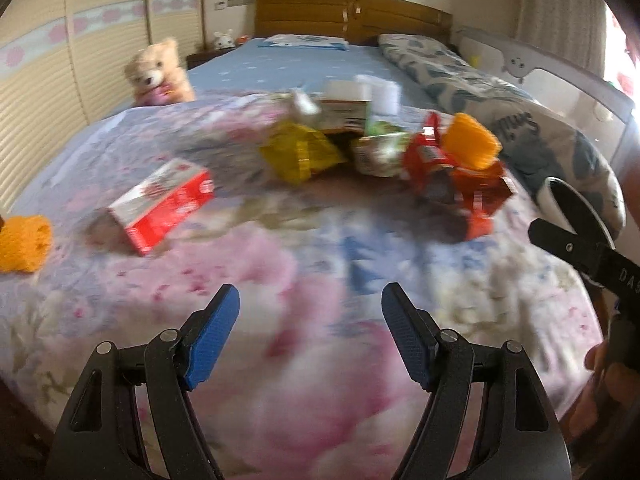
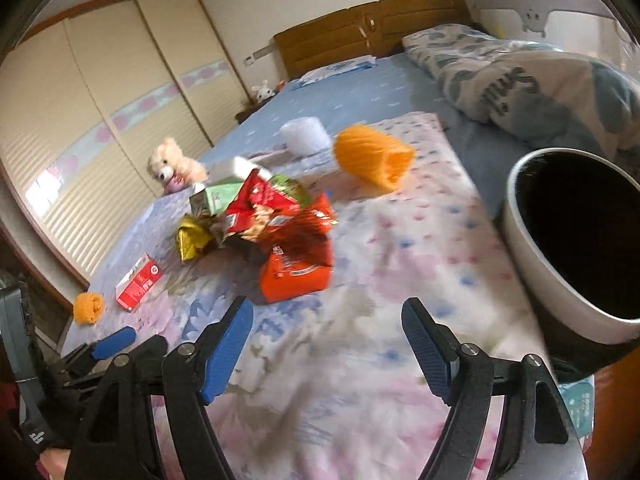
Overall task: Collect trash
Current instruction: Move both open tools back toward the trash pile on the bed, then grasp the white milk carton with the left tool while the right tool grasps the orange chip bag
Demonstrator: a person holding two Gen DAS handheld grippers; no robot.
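Note:
A heap of trash lies on the flowered blanket: a yellow wrapper [image 1: 298,152] [image 2: 192,236], red wrappers [image 1: 452,176] [image 2: 296,268], a green-and-white carton [image 1: 344,112] [image 2: 218,196] and an orange mesh piece [image 1: 474,142] [image 2: 374,156]. To the left, apart from the heap, are a red-and-white box [image 1: 160,204] [image 2: 138,282] and a second orange mesh piece [image 1: 24,244] [image 2: 88,308]. A white bin [image 2: 528,256] [image 1: 550,200] with a dark inside stands at the right. My left gripper [image 1: 311,292] and right gripper [image 2: 328,306] hover short of the heap, both open and empty.
A teddy bear [image 1: 160,72] [image 2: 172,166] sits at the bed's left edge by the wardrobe. A white roll [image 2: 304,134] lies behind the heap. A rolled quilt [image 1: 480,92] lines the right side. A hand [image 1: 608,372] holds the other gripper at the right.

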